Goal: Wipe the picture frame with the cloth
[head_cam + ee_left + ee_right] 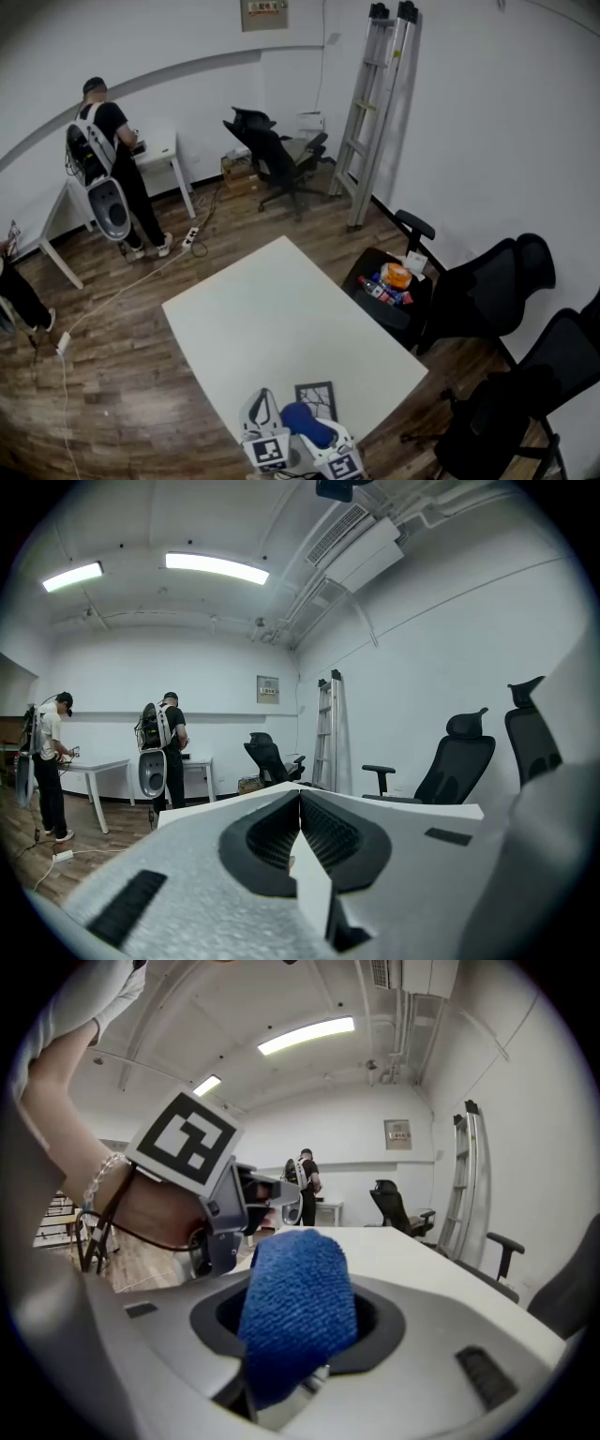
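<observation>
Your right gripper (pixel 298 1279) clamps the cloth (pixel 295 1316), left gripper (pixel 300 803) closed; chairs (pixel 487 291) crowd the right; cloth hides the picture frame (pixel 317 394) bottom.

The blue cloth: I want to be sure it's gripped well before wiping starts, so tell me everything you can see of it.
The blue cloth looks like thick, nubbly terry fabric, bunched into a rounded wad. The right gripper is shut on it, and the wad stands up from between the jaws, hiding their tips. In the head view it sits over the near edge of the white table, just below the dark picture frame. Whether it touches the frame cannot be told.
</observation>
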Tool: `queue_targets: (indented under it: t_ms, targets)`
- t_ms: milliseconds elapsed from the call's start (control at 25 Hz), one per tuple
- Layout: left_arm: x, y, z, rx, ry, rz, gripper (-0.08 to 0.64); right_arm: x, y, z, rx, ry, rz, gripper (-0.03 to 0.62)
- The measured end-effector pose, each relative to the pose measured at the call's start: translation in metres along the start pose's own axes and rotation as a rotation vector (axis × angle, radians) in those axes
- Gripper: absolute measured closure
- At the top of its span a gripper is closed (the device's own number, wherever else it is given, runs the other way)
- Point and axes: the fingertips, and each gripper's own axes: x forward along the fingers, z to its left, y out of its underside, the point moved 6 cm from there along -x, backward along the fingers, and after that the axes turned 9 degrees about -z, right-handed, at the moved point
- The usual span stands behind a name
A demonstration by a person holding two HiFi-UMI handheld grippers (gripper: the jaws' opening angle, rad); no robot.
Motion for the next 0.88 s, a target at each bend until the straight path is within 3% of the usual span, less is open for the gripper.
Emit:
queue_targets:
  t_ms: [440, 720, 880]
  targets:
    - [0.005, 0.0, -0.007, -0.024, 0.032, -0.006, 0.557, -0.029, 0.03, -0.01, 0.01, 0.064, 0.085, 0.428]
    - [0.008, -0.001, -0.021, -0.038, 0.085, -0.011, 0.557, -0.08, 0.056, -0.055, 0.058, 0.298, 0.131, 0.428]
    - [0.006, 0.001, -0.022, -0.03, 0.08, 0.003, 0.557, -0.091, 0.058, -0.071, 0.077, 0.372, 0.139, 0.428]
